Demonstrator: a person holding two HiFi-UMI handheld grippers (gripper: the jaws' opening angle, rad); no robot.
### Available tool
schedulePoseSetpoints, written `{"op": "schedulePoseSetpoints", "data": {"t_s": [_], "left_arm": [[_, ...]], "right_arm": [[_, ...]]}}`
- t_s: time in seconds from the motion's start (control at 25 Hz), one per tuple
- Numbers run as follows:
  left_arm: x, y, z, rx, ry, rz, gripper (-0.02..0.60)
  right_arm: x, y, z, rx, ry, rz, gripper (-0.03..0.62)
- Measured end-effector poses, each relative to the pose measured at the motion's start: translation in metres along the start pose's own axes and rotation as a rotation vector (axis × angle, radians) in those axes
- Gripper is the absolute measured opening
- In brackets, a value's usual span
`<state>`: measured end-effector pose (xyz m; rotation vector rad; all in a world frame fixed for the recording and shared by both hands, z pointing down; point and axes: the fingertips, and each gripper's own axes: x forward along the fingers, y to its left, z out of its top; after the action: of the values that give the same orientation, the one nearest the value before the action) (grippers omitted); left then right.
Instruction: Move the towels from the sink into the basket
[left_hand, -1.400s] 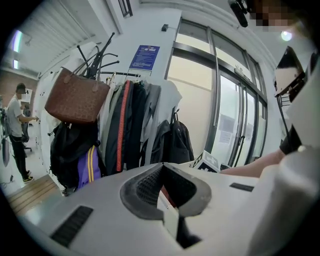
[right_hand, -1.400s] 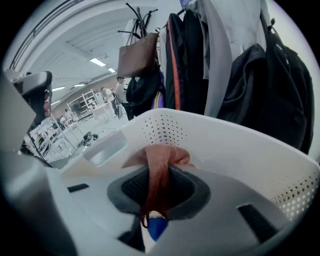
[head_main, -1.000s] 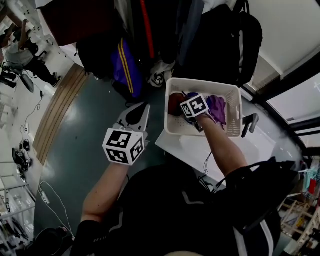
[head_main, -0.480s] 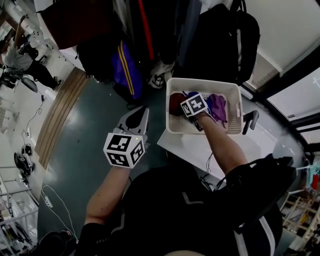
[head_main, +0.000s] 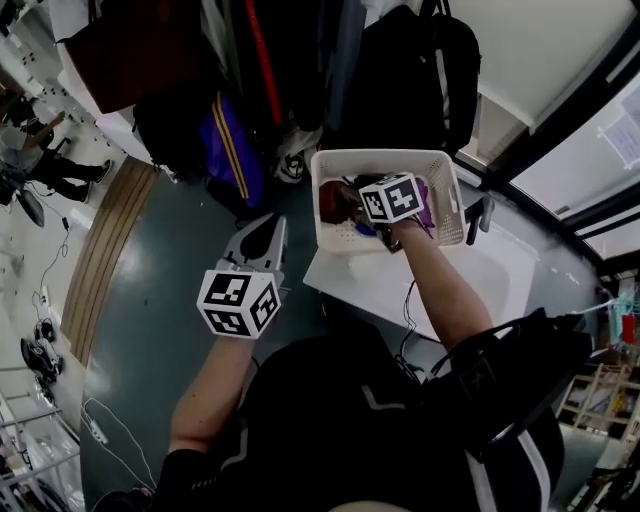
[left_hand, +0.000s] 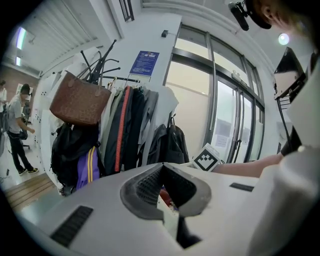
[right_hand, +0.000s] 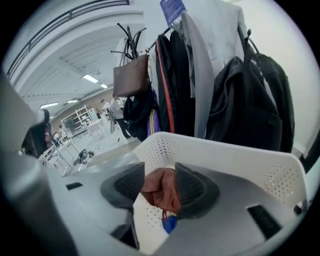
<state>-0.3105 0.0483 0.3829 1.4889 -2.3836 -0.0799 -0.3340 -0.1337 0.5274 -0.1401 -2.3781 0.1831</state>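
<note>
The white perforated basket (head_main: 375, 156) stands at the far end of the white sink (head_main: 490, 280). In it lie a rust towel (head_main: 333, 200), a purple towel (head_main: 430, 205) and a blue one (right_hand: 170, 223). My right gripper (right_hand: 160, 172), with its marker cube (head_main: 390, 197), hangs over the basket's (right_hand: 225, 150) inside. Its jaws have just been opening and now stand apart, and the rust towel (right_hand: 161, 192) shows in the gap between them, lying loose in the basket. My left gripper (head_main: 270, 225) is off to the basket's left over the floor, shut (left_hand: 162, 167) with nothing in it.
Behind the basket hang dark jackets, a black backpack (head_main: 420, 70) and a brown bag (head_main: 120, 55). A dark faucet (head_main: 482, 215) stands at the sink's right corner. Grey floor (head_main: 150, 300) spreads to the left, and a person (head_main: 40, 165) stands far off there.
My right gripper has lifted up from among the towels, and its cube now sits higher over the basket. The left gripper has barely shifted. The head view has swung a little.
</note>
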Motion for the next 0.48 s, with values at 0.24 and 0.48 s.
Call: {"op": "schedulePoseSetpoints", "data": {"t_s": [0.24,0.48], "left_arm": [[-0.014,-0.017,0.005,-0.007,-0.039,-0.051,0.006],[-0.030,-0.040,0.004,0.014,-0.058,-0.128,0.006]], "right_arm": [[-0.068,0.023,0.025,-0.023,-0.161,-0.026,0.136],[-0.133,0.038,0.019,0.064,-0.328,-0.113,0.047]]}}
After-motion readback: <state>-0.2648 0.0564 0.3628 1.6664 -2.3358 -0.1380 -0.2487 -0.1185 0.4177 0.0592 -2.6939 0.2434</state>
